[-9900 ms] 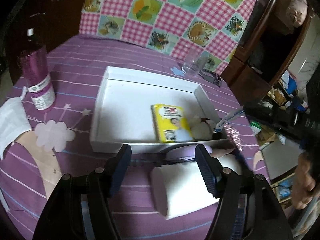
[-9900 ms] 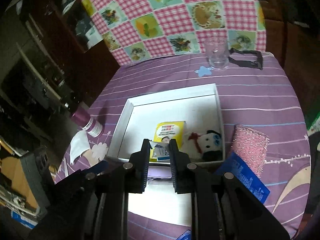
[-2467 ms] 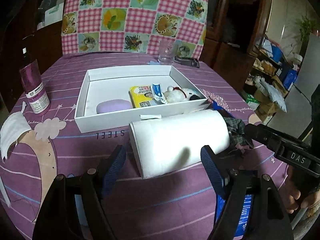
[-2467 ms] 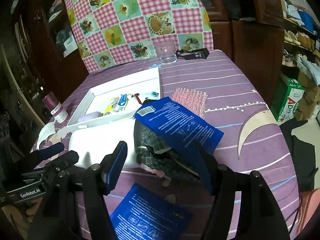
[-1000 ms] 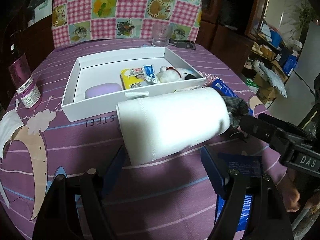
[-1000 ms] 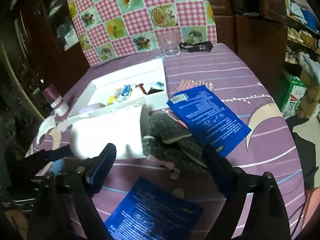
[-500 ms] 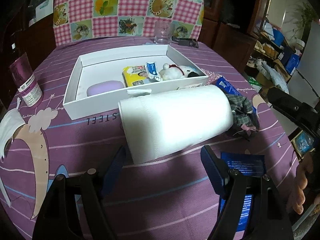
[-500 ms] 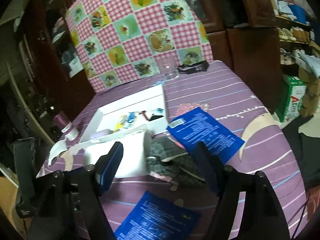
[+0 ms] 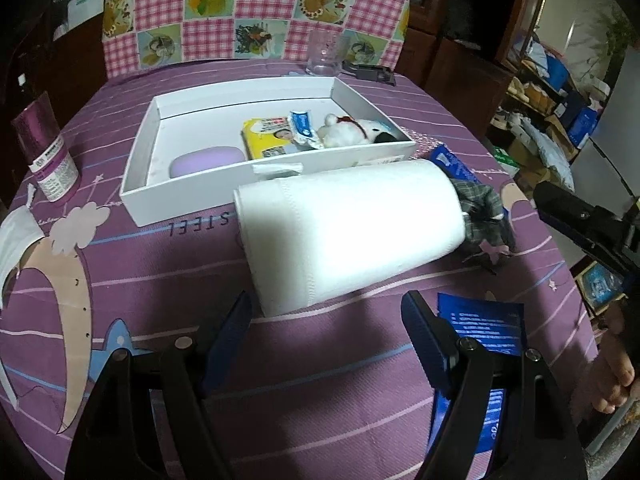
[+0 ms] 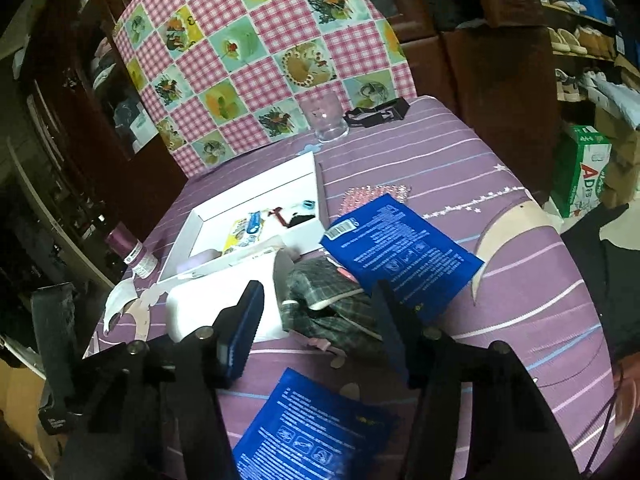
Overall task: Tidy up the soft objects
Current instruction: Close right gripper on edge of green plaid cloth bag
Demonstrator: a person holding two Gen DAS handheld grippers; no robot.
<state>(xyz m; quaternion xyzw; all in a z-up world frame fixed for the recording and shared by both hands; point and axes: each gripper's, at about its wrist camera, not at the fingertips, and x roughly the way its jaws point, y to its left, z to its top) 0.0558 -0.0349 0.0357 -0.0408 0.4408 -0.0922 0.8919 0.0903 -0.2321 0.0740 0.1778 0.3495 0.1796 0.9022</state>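
Both grippers hang with jaws spread wide and nothing between them: the left gripper (image 9: 326,320) sits just short of the white fabric roll (image 9: 348,232), and the right gripper (image 10: 320,316) is lined up on the plaid cloth bundle (image 10: 328,304). The step in hand looks like picking up the next soft item for the white box (image 9: 140,208). To do it well, the left jaws should straddle the roll across its middle, not its loose near edge, and close gently so the soft fabric compresses without slipping out; the lift must clear the box's near wall.

That roll lies on its side on the purple tablecloth (image 9: 160,280), directly ahead of the left fingers, its far side touching the box front. At its right end the plaid bundle touches it, partly under a blue packet (image 10: 400,252). Another blue packet (image 9: 480,332) lies near the left gripper's right finger. Inside the box rest a lilac soap-like piece (image 9: 206,160), a yellow pack (image 9: 264,136) and a white plush toy (image 9: 348,132).
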